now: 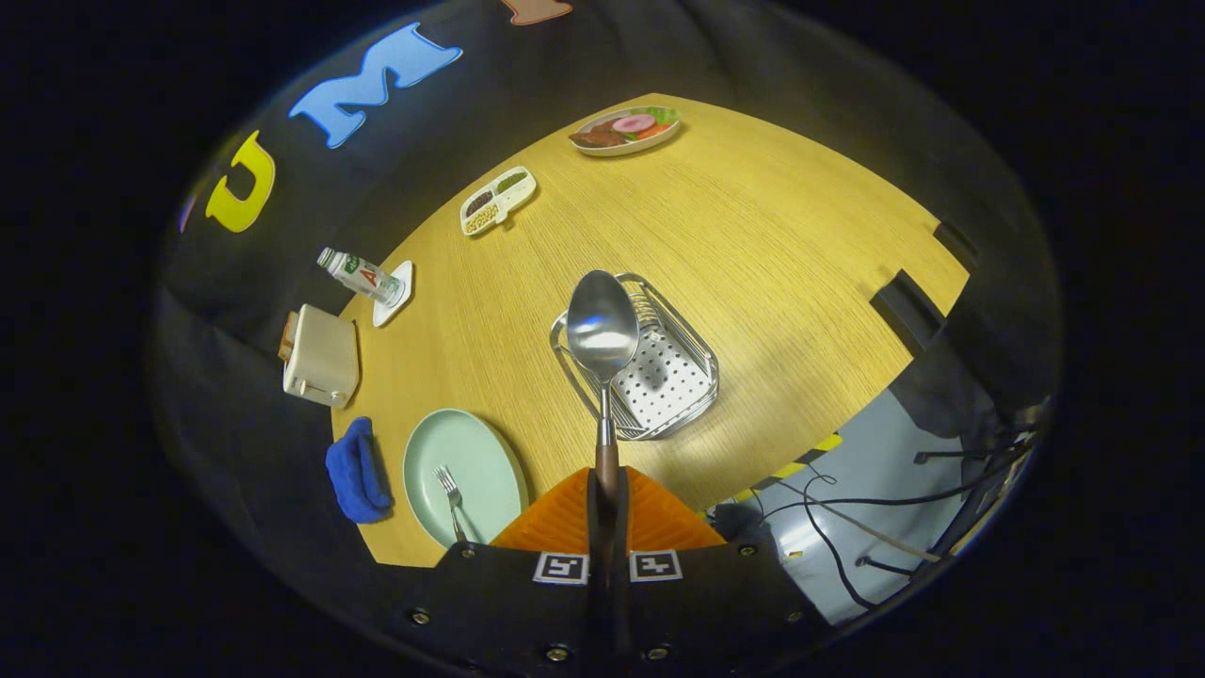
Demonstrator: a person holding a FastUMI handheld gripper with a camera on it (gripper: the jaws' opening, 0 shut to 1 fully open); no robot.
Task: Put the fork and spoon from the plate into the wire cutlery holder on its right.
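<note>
**Spoon pinched and raised over the wire holder**

The gripper (607,490) had its two orange fingers (565,523) pressed close together, pinching the brown handle of the spoon (602,330) between them. The spoon stood out straight ahead of the fingers, its shiny bowl at the far end and facing the camera, lifted clear of the wooden table (781,245). Seen past the spoon, the wire cutlery holder (664,377) sat on the table just beyond the fingertips, its perforated white floor showing to the right of the spoon's stem; the spoon's bowl overlapped the holder's near-left rim.

The fork (450,499) lay on the pale green plate (461,471), tines pointing away, to the left of the fingers. A blue cloth (356,471) lay just beside the plate's left edge. Farther along that side stood a cream toaster (320,356) and a bottle (360,274) tipped on a small white dish. A divided snack tray (497,200) and a plate of food (623,129) sat well beyond the holder.
</note>
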